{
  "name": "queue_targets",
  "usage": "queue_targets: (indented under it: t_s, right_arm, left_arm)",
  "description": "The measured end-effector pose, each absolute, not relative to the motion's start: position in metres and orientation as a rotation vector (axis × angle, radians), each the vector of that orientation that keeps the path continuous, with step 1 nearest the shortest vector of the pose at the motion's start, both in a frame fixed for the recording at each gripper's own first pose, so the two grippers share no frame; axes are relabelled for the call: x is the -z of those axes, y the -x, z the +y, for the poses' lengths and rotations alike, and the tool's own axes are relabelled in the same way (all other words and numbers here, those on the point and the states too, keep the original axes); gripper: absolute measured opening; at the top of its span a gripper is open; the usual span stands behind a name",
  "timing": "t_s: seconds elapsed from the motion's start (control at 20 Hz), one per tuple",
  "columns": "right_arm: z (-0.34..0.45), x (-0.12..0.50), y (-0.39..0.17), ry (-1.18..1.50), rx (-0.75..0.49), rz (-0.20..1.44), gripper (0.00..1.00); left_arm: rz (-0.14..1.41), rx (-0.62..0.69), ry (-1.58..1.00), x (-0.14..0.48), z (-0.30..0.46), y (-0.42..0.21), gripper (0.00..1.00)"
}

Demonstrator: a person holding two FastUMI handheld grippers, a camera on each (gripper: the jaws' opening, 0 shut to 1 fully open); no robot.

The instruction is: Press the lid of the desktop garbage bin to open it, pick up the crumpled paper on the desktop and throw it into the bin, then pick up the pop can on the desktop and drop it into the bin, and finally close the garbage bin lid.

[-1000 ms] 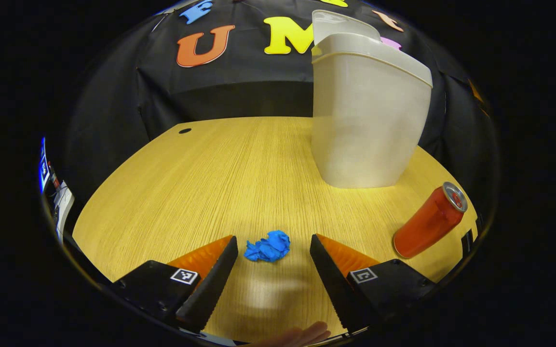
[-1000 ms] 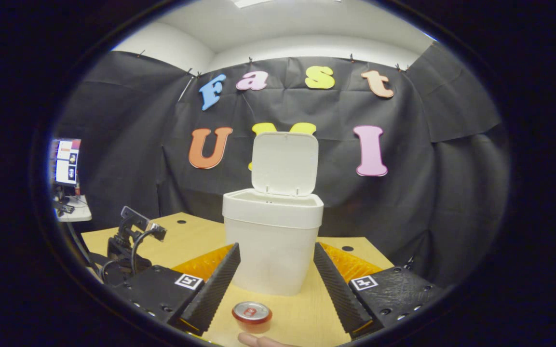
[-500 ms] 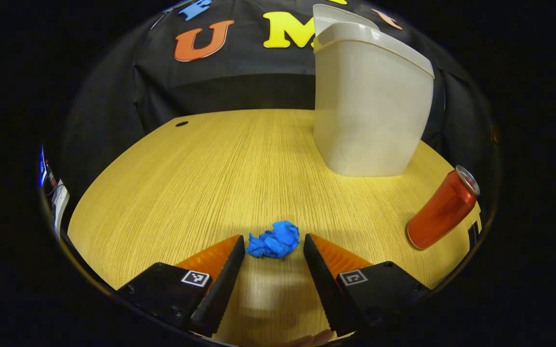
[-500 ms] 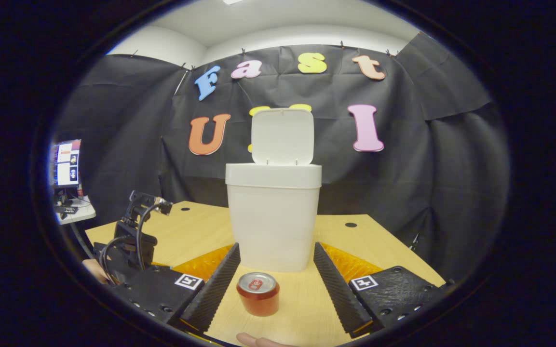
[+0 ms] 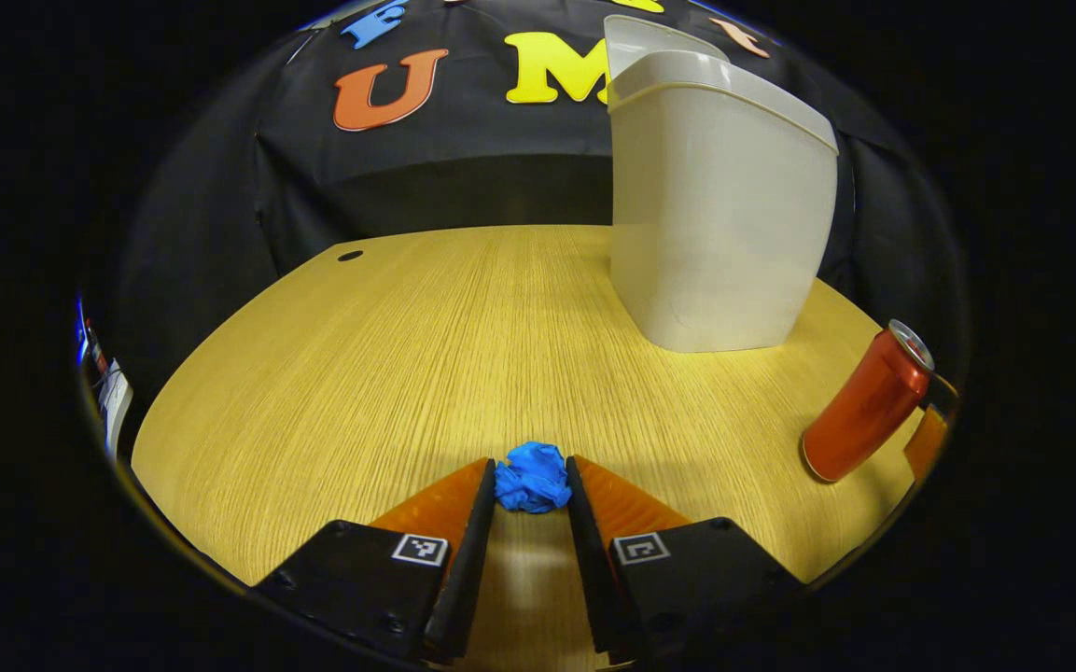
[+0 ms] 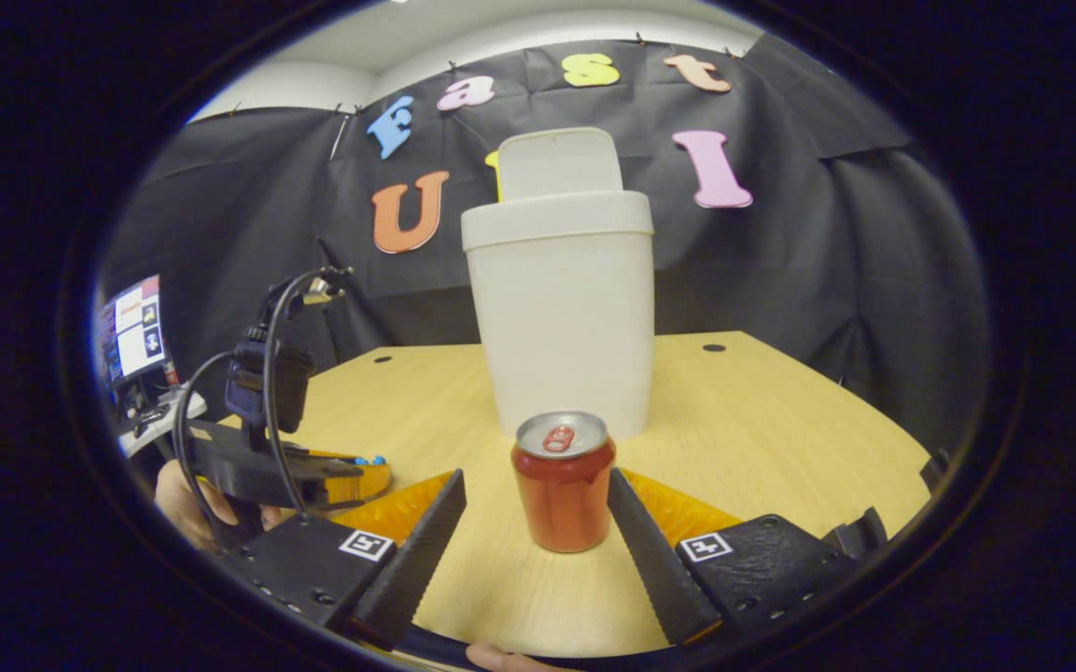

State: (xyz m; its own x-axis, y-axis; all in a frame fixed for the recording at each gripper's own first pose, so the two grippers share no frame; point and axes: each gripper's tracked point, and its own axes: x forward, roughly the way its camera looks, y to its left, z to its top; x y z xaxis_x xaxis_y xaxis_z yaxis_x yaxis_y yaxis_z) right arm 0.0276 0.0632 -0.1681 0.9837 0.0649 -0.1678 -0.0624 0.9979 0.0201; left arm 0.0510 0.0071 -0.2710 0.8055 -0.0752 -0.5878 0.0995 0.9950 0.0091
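A: What is the biggest thing here?

B: The wooden desktop (image 5: pixel 388 355). On it stands the white garbage bin (image 6: pixel 567 327), its lid (image 6: pixel 556 161) swung up, at about one o'clock in the left gripper view and at twelve in the right gripper view.

A: And the grippers?

B: The left gripper (image 5: pixel 530 483) pinches the blue crumpled paper (image 5: pixel 532 476) down on the desktop, both fingers touching it. In the right gripper view it shows at nine o'clock. The right gripper (image 6: pixel 538 493) is spread wide, its fingers either side of the red pop can (image 6: pixel 563 481), apart from it.

A: Where does the can stand?

B: Upright, just in front of the bin; at three o'clock in the left gripper view.
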Motion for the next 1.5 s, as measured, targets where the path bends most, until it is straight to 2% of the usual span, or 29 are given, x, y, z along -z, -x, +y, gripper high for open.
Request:
queue_targets:
  t_s: [0.2, 0.25, 0.3, 0.5, 0.65, 0.75, 0.8, 1.0, 1.5]
  right_arm:
    - [0.060, 0.180, -0.039, 0.028, -0.041, 0.209, 0.94]
    - [0.055, 0.183, -0.041, 0.038, -0.023, 0.218, 0.94]
    - [0.053, 0.185, -0.043, 0.048, -0.014, 0.225, 0.94]
    - [0.054, 0.190, -0.053, 0.036, -0.021, 0.250, 0.94]
    - [0.049, 0.181, -0.059, 0.042, -0.012, 0.214, 0.94]
    - [0.049, 0.183, -0.065, 0.040, -0.006, 0.214, 0.91]
    - [0.048, 0.183, -0.068, 0.035, -0.001, 0.212, 0.83]
    - [0.048, 0.180, -0.072, 0.027, 0.002, 0.217, 0.82]
    - [0.024, 0.103, -0.040, 0.027, 0.041, 0.046, 0.81]
  left_arm:
    - [0.628, 0.081, -0.039, 0.270, 0.008, -0.047, 0.44]
    - [0.629, 0.078, -0.042, 0.269, 0.008, -0.046, 0.48]
    - [0.627, 0.070, -0.051, 0.267, 0.010, -0.047, 0.42]
    - [0.601, 0.039, -0.046, 0.258, 0.017, -0.048, 0.42]
    - [0.580, 0.064, -0.044, 0.251, 0.009, -0.045, 0.42]
    - [0.571, 0.072, -0.045, 0.247, 0.006, -0.044, 0.42]
    - [0.566, 0.075, -0.048, 0.246, 0.005, -0.041, 0.42]
    - [0.531, 0.073, -0.055, 0.233, 0.002, -0.031, 0.42]
    - [0.301, 0.040, -0.024, 0.141, 0.009, -0.017, 0.42]
